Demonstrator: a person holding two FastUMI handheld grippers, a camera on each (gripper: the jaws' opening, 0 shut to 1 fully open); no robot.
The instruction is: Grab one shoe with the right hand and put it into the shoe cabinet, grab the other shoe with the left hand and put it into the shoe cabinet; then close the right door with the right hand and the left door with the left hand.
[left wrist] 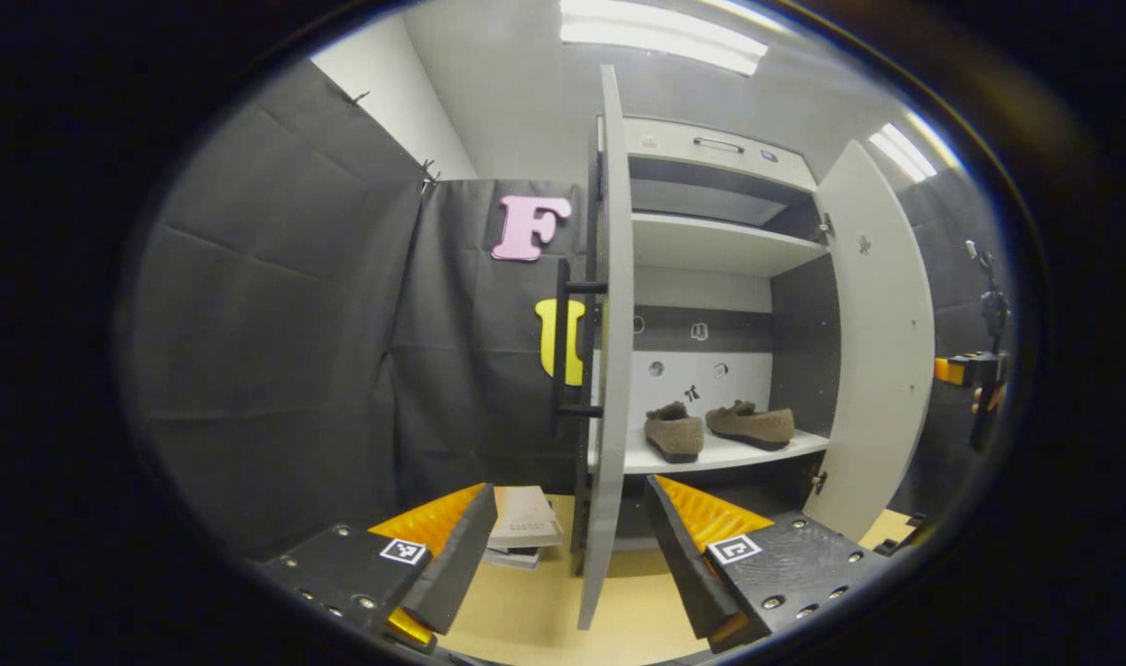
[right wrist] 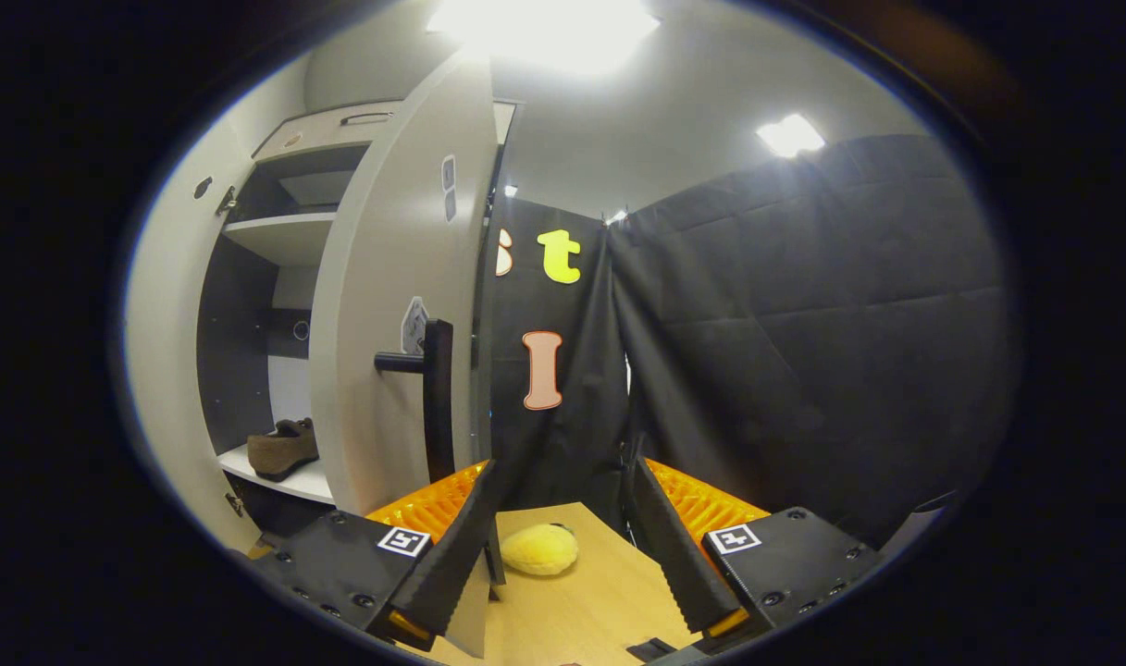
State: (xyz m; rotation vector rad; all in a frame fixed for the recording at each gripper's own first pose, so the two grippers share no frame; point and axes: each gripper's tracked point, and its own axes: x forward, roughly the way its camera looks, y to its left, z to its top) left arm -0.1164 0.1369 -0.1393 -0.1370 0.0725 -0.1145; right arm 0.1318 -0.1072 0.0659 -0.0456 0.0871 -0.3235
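Observation:
Two brown fuzzy shoes (left wrist: pixel 674 430) (left wrist: pixel 752 424) rest side by side on the lower shelf of the white shoe cabinet (left wrist: pixel 711 245). Both doors stand open. The left door (left wrist: pixel 611 277) is edge-on to me, with its black handle (left wrist: pixel 563 351) on the outer side. My left gripper (left wrist: pixel 570 490) is open, and that door's bottom edge rises between its fingers. The right door (right wrist: pixel 396 305) and its black bar handle (right wrist: pixel 438 398) are just left of my right gripper (right wrist: pixel 563 470), which is open and holds nothing. One shoe (right wrist: pixel 283 449) shows past that door.
A small stack of books (left wrist: pixel 525 523) lies on the wooden tabletop (left wrist: pixel 525 610) left of the left door. A yellow plush object (right wrist: pixel 539 548) lies on the wood near the right door's foot. The other gripper and a hand (left wrist: pixel 974 379) show beyond the right door (left wrist: pixel 882 342).

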